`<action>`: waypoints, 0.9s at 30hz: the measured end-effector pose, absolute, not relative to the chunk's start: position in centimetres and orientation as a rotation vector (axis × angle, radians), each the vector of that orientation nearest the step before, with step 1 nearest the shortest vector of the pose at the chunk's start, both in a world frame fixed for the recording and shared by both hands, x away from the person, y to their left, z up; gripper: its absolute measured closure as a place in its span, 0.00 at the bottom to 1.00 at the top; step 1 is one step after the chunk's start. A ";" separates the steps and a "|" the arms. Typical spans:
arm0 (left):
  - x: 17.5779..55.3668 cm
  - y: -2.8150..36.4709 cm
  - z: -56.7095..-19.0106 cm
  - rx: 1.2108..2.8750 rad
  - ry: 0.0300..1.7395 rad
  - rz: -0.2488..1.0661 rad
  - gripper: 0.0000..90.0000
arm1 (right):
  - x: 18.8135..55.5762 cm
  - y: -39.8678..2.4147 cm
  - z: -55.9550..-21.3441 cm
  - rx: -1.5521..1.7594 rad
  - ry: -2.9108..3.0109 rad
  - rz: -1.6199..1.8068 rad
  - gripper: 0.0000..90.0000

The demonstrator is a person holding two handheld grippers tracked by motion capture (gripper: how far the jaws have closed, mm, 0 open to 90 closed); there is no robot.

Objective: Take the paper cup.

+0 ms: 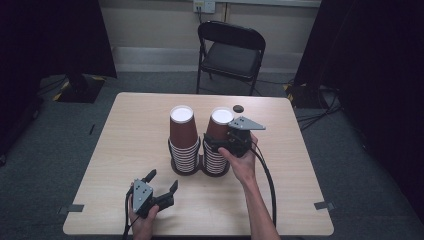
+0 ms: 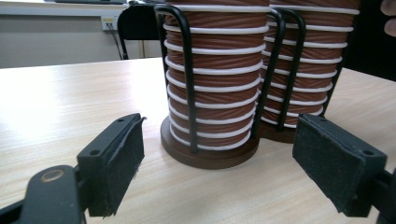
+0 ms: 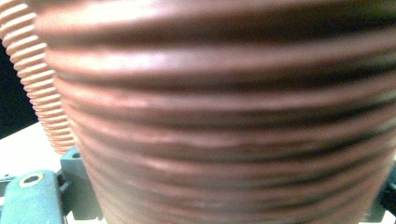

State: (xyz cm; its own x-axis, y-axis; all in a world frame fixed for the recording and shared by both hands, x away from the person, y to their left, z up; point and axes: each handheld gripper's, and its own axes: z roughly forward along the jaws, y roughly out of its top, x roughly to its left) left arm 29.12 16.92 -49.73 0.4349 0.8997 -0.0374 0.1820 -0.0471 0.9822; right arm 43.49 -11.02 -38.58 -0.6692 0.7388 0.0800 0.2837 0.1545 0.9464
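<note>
Top cup of the right-hand stack sits inverted in the black wire cup rack at table centre, not yet lifted off; its twin stack stands at nine o'clock, touching distance. Right gripper reaches in from three o'clock, jaws spread wide around the ribbed cup wall; whether pads press, cannot tell. Lifting and placing look left to do. Left gripper rests low at seven o'clock, jaws apart, empty, aimed at the rack base.

You see brown ribbed cups with white rims in black wire holders, on a pale wood-grain table.
</note>
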 end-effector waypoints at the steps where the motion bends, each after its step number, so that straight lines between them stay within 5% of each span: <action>1: 29.2 16.9 -49.7 1.535 0.989 0.775 0.18 | 43.5 -11.0 -38.6 0.973 2.038 1.524 0.11; 27: 29.3 16.8 -49.7 1.566 0.962 0.762 0.20 | 43.0 -11.2 -36.2 0.959 1.990 1.576 0.12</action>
